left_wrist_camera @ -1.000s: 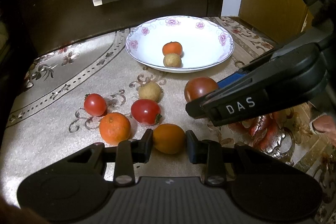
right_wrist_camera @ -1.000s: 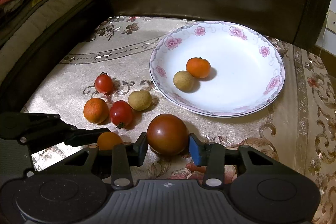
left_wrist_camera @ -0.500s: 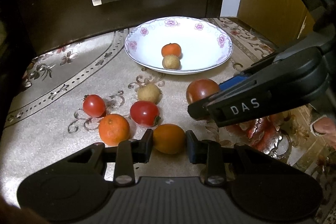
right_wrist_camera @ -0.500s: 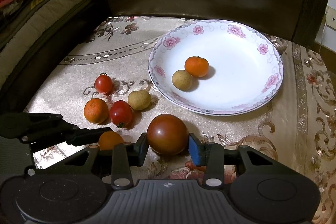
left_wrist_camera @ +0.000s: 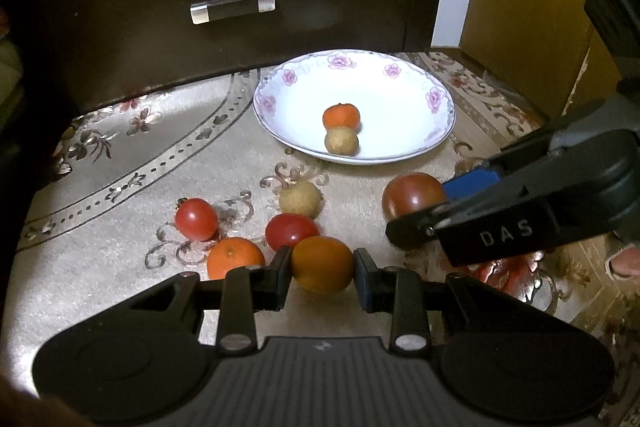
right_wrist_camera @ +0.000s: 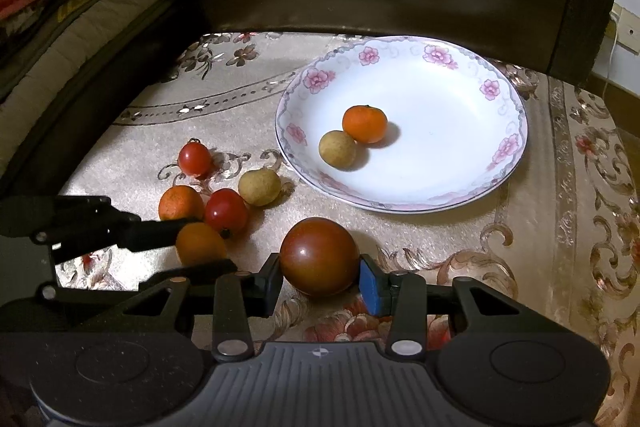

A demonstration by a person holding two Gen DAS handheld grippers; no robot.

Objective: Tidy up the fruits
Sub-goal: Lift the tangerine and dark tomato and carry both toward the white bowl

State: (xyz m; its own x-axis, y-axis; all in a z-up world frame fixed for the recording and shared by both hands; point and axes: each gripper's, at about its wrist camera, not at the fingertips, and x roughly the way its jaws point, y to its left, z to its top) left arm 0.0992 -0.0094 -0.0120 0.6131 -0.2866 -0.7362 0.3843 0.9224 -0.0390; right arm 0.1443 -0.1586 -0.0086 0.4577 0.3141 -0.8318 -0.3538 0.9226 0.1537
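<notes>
Nothing on the cloth has shifted since the earlier frames: both hands sit where they were, and each fruit lies in the same spot. My left gripper (left_wrist_camera: 322,265) is clamped on an orange fruit (left_wrist_camera: 322,264), its pads pressed to both sides. My right gripper (right_wrist_camera: 319,277) is closed the same way on a large dark red tomato (right_wrist_camera: 319,255). Whether either fruit has left the tablecloth (right_wrist_camera: 540,227) I cannot tell from these views; both look low, right at the cloth.

As for progress, I judge the job roughly a quarter done. The flowered plate (right_wrist_camera: 508,147) holds only two pieces: a small tangerine (right_wrist_camera: 364,124) and a tan longan (right_wrist_camera: 337,149), touching each other near its middle. Loose on the cloth in front of the plate lie four more: a cherry tomato (right_wrist_camera: 195,159) farthest left, a second tangerine (right_wrist_camera: 180,203), a red tomato (right_wrist_camera: 226,211) just beside it, and another longan (right_wrist_camera: 259,187) nearest the plate rim.

So six fruits are left outside the plate, two of them already in my grip. Carrying those two over to the plate looks like the step in hand, then the cluster of four.
</notes>
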